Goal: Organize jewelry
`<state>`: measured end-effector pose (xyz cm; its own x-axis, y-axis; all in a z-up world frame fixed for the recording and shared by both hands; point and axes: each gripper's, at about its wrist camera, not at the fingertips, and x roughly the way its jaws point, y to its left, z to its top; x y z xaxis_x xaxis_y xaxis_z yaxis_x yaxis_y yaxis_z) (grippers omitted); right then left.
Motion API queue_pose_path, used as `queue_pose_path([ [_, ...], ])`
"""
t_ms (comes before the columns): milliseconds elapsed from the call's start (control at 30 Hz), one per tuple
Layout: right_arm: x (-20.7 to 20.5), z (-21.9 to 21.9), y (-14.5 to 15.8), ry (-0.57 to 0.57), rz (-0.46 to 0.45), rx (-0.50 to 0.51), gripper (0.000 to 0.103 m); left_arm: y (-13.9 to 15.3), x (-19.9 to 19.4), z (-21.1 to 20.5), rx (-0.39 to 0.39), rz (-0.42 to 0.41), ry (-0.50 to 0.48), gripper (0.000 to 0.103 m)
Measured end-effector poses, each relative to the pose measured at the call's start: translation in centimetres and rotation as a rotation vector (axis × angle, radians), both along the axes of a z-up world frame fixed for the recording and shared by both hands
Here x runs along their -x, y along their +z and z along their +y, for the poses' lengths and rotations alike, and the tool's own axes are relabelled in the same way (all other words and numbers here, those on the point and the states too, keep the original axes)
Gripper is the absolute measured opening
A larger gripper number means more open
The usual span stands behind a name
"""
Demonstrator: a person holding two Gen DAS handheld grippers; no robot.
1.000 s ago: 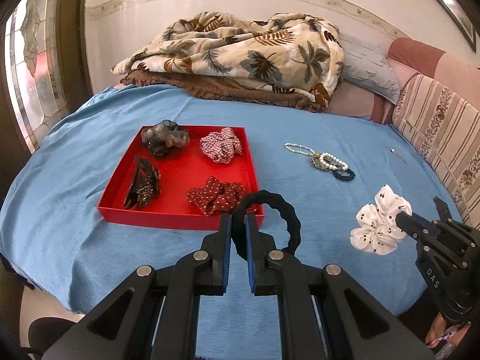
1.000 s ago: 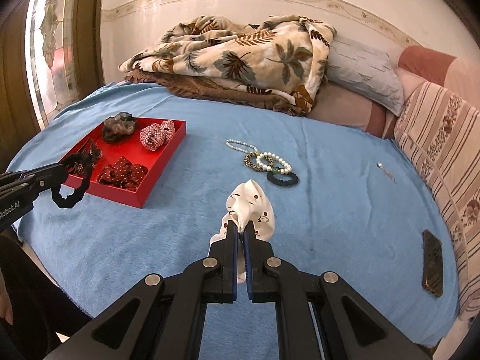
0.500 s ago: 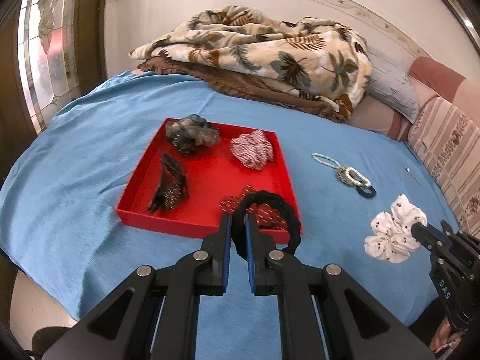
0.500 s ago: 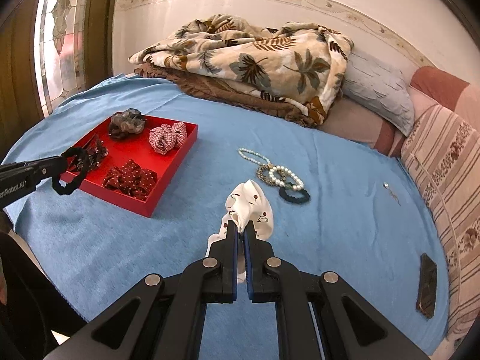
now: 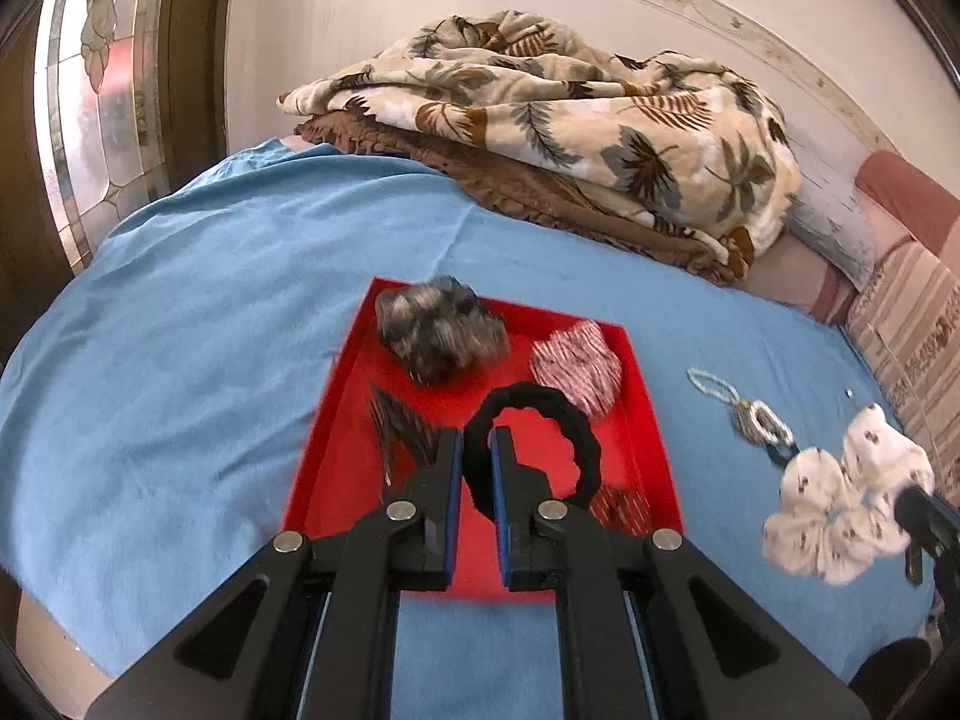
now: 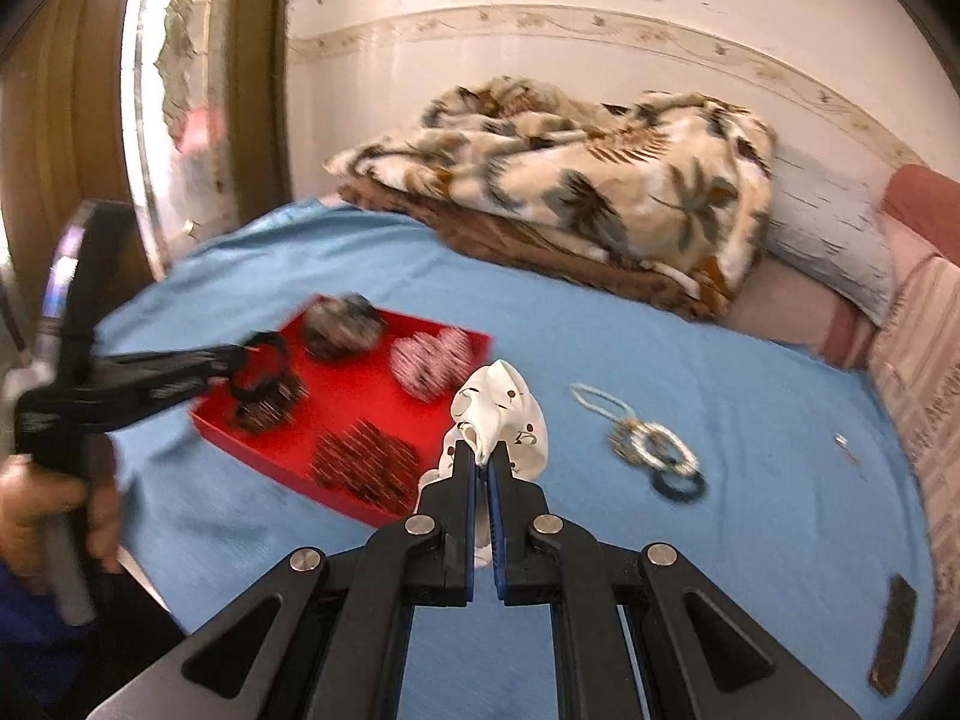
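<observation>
My left gripper (image 5: pixel 476 441) is shut on a black scrunchie (image 5: pixel 540 414) and holds it above the red tray (image 5: pixel 336 456). The tray holds a grey furry scrunchie (image 5: pixel 441 327), a red-white scrunchie (image 5: pixel 579 363), a dark hair clip (image 5: pixel 399 423) and a red dotted bow (image 6: pixel 363 459). My right gripper (image 6: pixel 482 450) is shut on a white spotted scrunchie (image 6: pixel 504 414), lifted beside the tray's right edge (image 6: pixel 480 342). Pearl bracelets (image 6: pixel 651 444) and a dark ring (image 6: pixel 681 486) lie on the blue bedsheet.
A folded leaf-print blanket (image 5: pixel 570 102) and pillows (image 6: pixel 834 252) lie at the back of the bed. A dark phone (image 6: pixel 894 636) lies at the right bed edge. A small pin (image 6: pixel 843 444) lies near the striped cushion. A glass door (image 5: pixel 90 90) stands at left.
Both grippers have moved forward and left toward the tray. The black scrunchie now hangs over the tray's middle, and the white scrunchie has come up to the tray's right side.
</observation>
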<state>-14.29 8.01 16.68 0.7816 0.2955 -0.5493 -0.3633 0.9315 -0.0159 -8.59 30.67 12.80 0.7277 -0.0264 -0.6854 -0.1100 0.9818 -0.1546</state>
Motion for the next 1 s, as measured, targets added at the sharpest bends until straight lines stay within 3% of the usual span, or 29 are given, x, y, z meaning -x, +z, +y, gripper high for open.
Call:
queue_pose_path([
  [300,-3.8,5.6,0.6,0.087,0.056,-0.053,0.005,-2.2,-5.5,3.7,0.065,0.029,0.025,0.009],
  [600,-8.4,12.2,-4.0,0.210,0.268,-0.105,0.006,-5.5,-9.5,6.1,0.158,0.134,-0.007,0.009],
  [800,-10.2,14.6,-7.6,0.222,0.365,-0.056,0.006,-6.2,-10.5,5.7,0.108,0.160,0.010,0.009],
  [1000,-10.9,14.9,-9.1,0.216,0.402,-0.036,0.007,-6.4,-10.6,5.6,0.099,0.166,0.018,0.009],
])
